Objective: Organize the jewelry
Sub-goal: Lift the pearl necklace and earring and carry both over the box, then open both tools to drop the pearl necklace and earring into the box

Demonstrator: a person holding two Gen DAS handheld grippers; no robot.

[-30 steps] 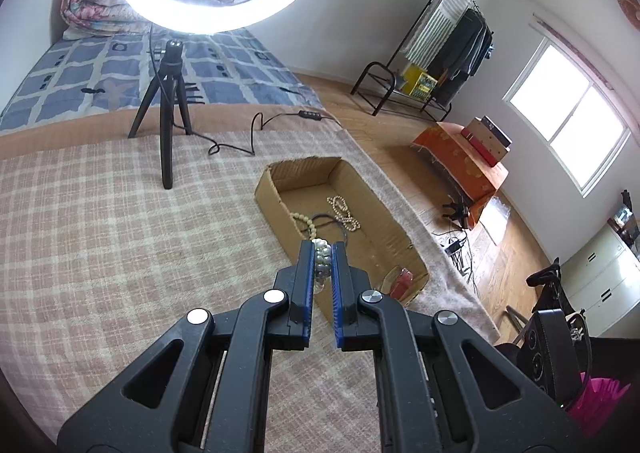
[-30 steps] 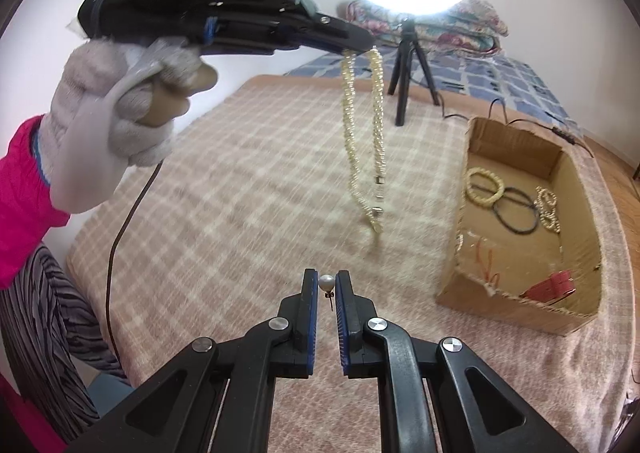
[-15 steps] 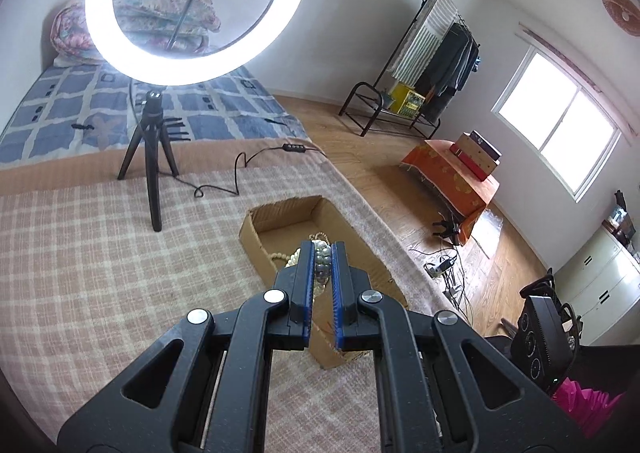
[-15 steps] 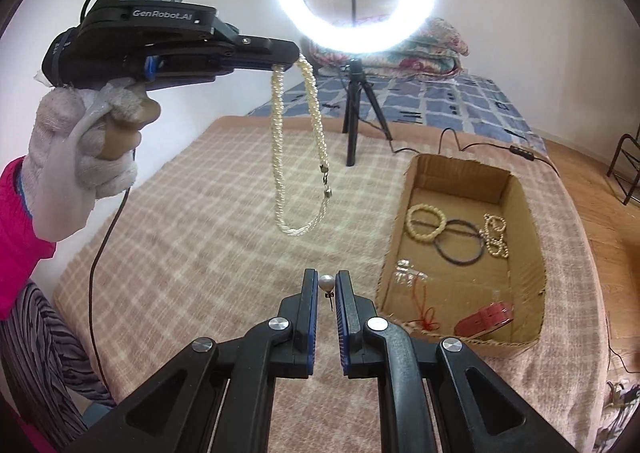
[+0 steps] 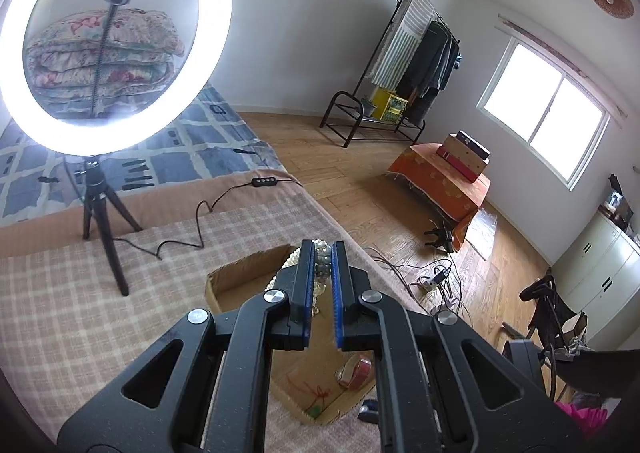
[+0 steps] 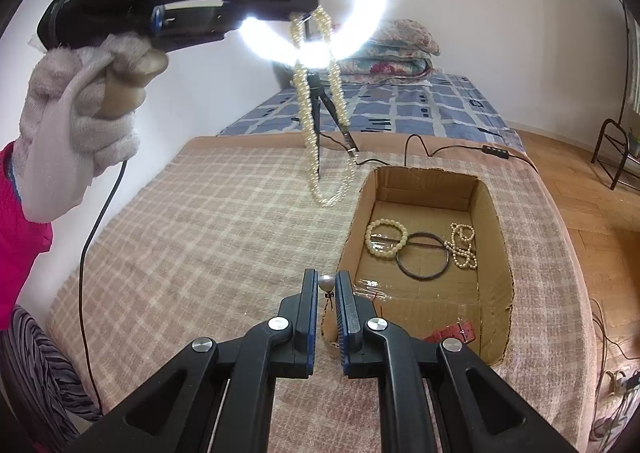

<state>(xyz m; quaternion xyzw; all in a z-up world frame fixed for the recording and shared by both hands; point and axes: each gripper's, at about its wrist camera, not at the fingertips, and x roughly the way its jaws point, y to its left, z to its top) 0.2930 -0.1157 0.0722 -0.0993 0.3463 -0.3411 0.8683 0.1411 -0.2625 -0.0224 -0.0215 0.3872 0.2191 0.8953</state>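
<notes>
My left gripper is shut on a twisted pearl necklace, which hangs in a long loop high over the checked bedspread, left of the cardboard box. In the right wrist view the left gripper is held by a gloved hand at the top left. My right gripper is shut on a small pearl earring, just left of the box's near corner. Inside the box lie a bead bracelet, a dark bangle, a pearl chain and a red item.
A lit ring light on a black tripod stands behind the box, its cable trailing over the bedspread. Folded quilts lie at the bed's head. The wooden floor drops off right of the bed.
The left gripper has risen with the necklace and moved right, toward the box. The right gripper with the earring has come closer to the box's near left corner.
</notes>
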